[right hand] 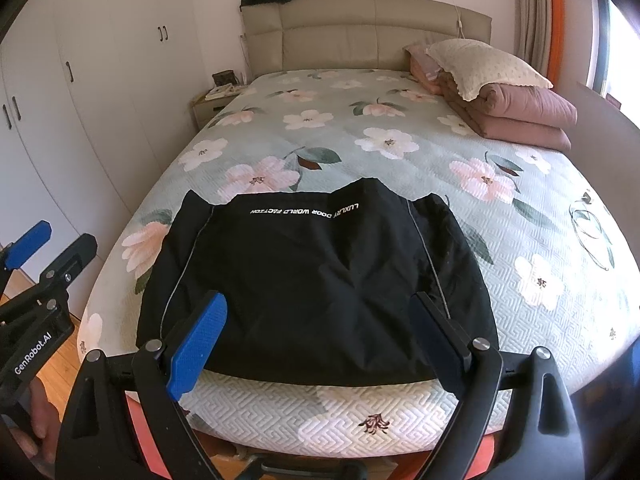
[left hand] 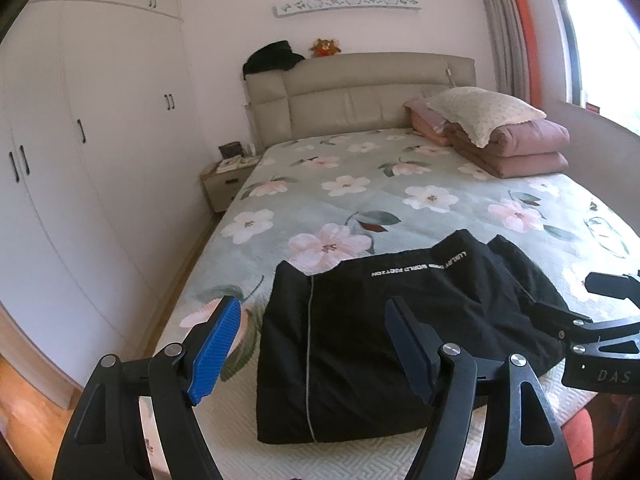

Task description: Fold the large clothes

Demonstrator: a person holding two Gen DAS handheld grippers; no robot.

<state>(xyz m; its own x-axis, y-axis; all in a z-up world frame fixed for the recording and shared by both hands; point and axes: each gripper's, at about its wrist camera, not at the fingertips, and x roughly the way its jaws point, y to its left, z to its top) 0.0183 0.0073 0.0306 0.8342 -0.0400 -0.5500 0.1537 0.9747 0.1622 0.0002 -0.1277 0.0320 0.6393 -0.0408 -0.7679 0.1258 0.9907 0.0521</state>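
Hovering above the near end of the bed [right hand: 400,128], we held both tools apart from the black jacket [right hand: 316,280], which lay folded into a compact rectangle on the floral cover. The left gripper [left hand: 316,344] and the right gripper [right hand: 320,340] both stood wide with nothing between their pads. We judged the folding nearly done, perhaps one last fold or smoothing remaining.

I stood in a home bedroom: a bed [right hand: 360,128] with a padded headboard [right hand: 360,32], a folded quilt [right hand: 524,116], a pillow [right hand: 484,66], a nightstand [left hand: 224,184] and white wardrobes [left hand: 100,128].
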